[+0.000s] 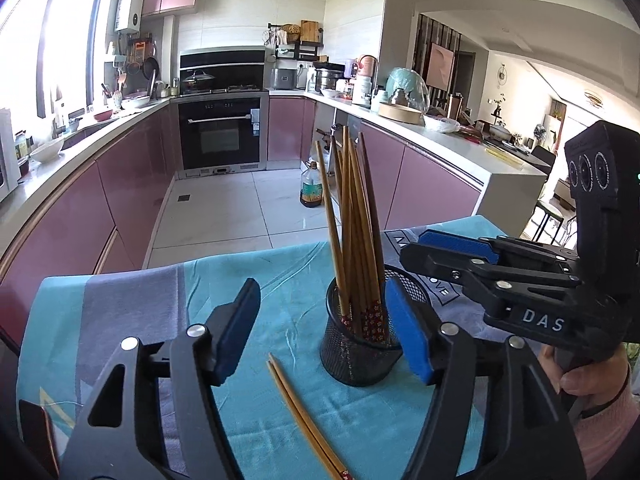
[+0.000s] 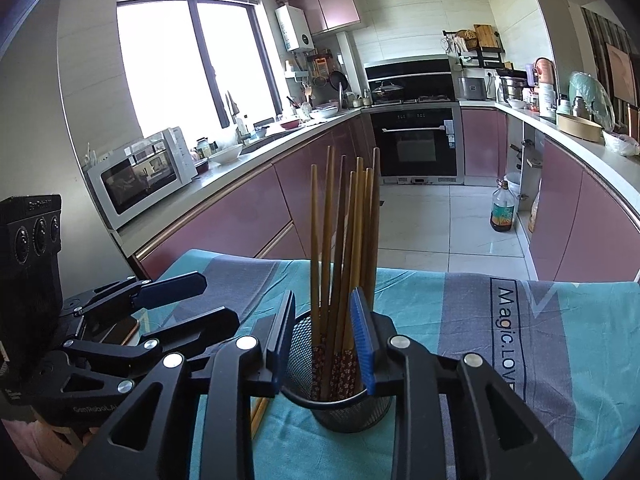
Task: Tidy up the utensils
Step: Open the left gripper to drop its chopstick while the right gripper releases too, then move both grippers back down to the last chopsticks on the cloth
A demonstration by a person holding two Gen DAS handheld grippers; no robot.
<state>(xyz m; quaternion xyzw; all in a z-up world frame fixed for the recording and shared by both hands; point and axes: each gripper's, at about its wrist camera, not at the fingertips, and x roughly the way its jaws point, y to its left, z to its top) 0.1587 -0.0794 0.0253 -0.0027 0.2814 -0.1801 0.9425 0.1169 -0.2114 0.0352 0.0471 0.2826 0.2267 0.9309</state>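
Note:
A black mesh cup (image 1: 360, 344) stands on the teal and grey cloth (image 1: 132, 304) and holds several wooden chopsticks (image 1: 352, 216) upright. Two loose chopsticks (image 1: 304, 416) lie on the cloth in front of it. My left gripper (image 1: 324, 332) is open and empty, its right pad beside the cup. My right gripper (image 1: 408, 252) reaches in from the right, above and behind the cup. In the right wrist view the right gripper (image 2: 326, 340) is partly open, its blue pads on either side of the chopsticks (image 2: 344, 248) over the cup (image 2: 340, 404). The left gripper (image 2: 200, 300) shows at left, open.
The cloth-covered table ends just behind the cup, with tiled floor beyond. Pink kitchen cabinets run along both sides. An oil bottle (image 1: 311, 190) stands on the floor. A phone (image 2: 120, 330) lies on the cloth at the left.

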